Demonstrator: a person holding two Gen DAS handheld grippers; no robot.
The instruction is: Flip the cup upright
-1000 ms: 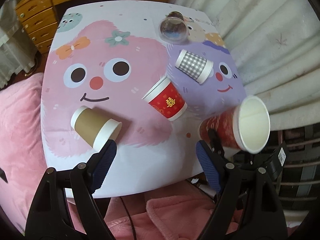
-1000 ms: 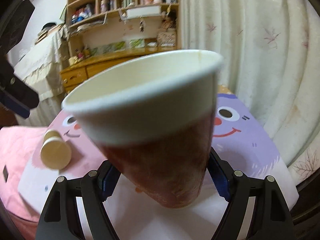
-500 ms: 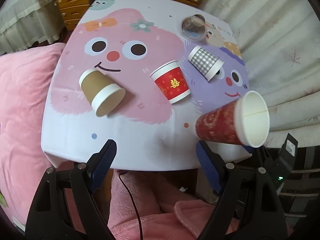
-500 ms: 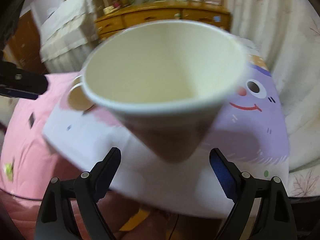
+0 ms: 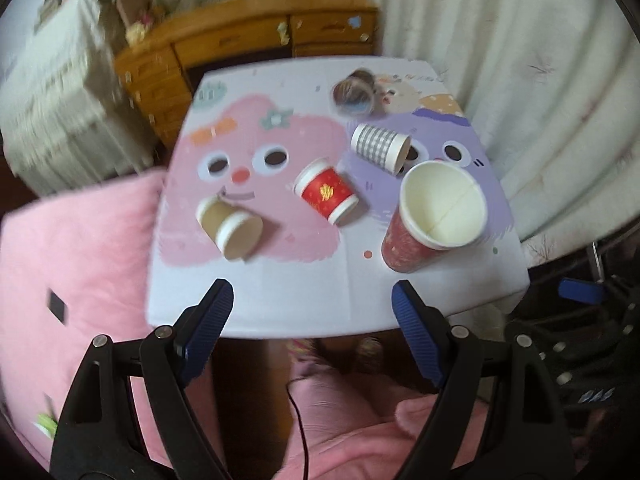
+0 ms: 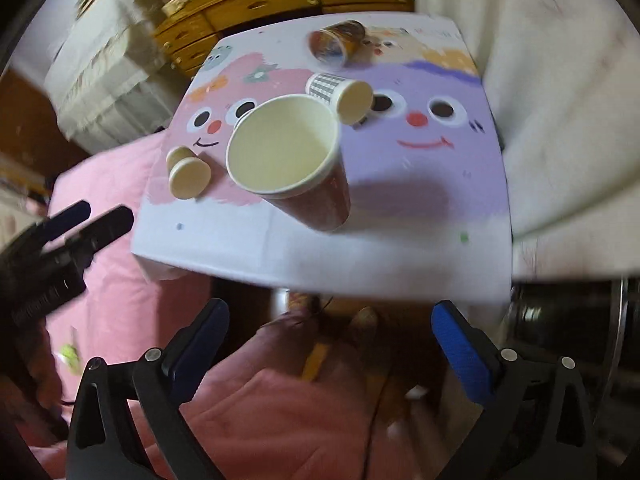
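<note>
a tapered red paper cup (image 5: 430, 220) with a white rolled rim stands upright at 4 o'clock on the printed surface (image 5: 320, 300). the left gripper (image 5: 312, 312) and right gripper (image 6: 330, 334) both gape wide, holding nothing, near the surface's front edge.

**Two wrist views over one table**

Both cameras hang off the near edge of the table (image 5: 320, 304), tilted down across it toward the far dresser (image 5: 248, 40). The left wrist view sits toward the near left, its own fingers (image 5: 208, 316) framing the bottom. The right wrist view looks from the near right, a little lower and farther back, with pink cloth (image 6: 280, 392) filling its foreground. They share the tabletop, the upright red cup (image 5: 432, 216) (image 6: 292, 160), the lying cups, dresser and curtain (image 5: 520, 80). The left gripper (image 6: 76, 224) shows at the right view's left edge.
</note>
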